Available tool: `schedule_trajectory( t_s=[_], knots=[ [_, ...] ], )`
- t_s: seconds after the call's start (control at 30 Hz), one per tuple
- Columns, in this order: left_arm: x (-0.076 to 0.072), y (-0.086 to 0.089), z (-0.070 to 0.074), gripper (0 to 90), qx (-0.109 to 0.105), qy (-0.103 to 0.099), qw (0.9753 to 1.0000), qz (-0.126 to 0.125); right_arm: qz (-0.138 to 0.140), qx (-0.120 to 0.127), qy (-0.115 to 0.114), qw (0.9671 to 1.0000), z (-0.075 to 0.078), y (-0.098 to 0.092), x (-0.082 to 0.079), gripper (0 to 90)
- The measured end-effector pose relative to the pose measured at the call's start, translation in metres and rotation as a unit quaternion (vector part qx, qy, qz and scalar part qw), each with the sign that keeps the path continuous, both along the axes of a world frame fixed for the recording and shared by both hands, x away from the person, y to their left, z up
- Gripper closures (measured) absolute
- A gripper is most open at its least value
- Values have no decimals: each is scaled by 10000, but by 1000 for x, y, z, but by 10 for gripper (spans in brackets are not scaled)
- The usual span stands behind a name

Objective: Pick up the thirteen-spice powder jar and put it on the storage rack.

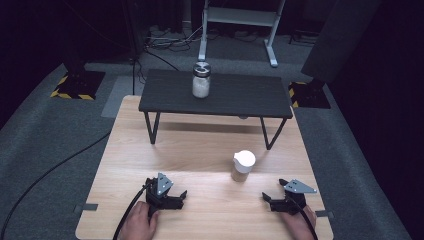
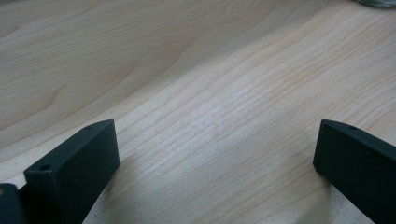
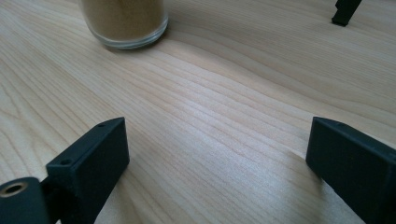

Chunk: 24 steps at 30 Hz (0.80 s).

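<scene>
Both grippers rest near the desk's (image 1: 150,165) front edge, jaws wide and empty.
A hurried right gripper (image 1: 281,201) could topple the white-lidded jar (image 1: 243,166); left gripper (image 1: 171,196) idles.

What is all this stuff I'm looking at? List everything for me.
Jar with white lid: one, clear glass with brownish filling, standing on the wooden table between the grippers and the small black table.
Jar with metal lid: one, clear glass with white filling, on top of the small black table.
Small black table: one, black top and legs, on the far half of the wooden table.
Wooden table: one, light wood.
Cables: black, on the grey floor.
Left gripper: black, jaws open, resting near the table's front edge.
Right gripper: black, jaws open, front right.
</scene>
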State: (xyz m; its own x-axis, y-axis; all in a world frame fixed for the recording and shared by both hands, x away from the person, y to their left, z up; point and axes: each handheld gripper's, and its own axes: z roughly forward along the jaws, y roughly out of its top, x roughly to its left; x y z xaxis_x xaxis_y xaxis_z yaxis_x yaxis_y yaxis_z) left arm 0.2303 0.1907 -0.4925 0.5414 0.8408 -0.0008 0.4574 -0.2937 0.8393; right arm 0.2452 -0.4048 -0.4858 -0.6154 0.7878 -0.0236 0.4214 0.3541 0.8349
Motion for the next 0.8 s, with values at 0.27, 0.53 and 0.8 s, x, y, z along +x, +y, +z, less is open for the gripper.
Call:
schedule_trajectory(
  t_s=[0.27, 0.53, 0.8],
  knots=[
    [0, 0, 0, 3, 3, 2, 10000, -2, 95, 0, 22, 10000, 1, -2, 2, 52],
    [0, 0, 0, 3, -2, 2, 10000, 1, 415, -188, -59, 9989, 6, 2, 7, 47],
    [0, 0, 0, 3, -1, 2, 10000, 1, 472, 451, -540, 9964, 2, -12, -3, 13]
  ],
)
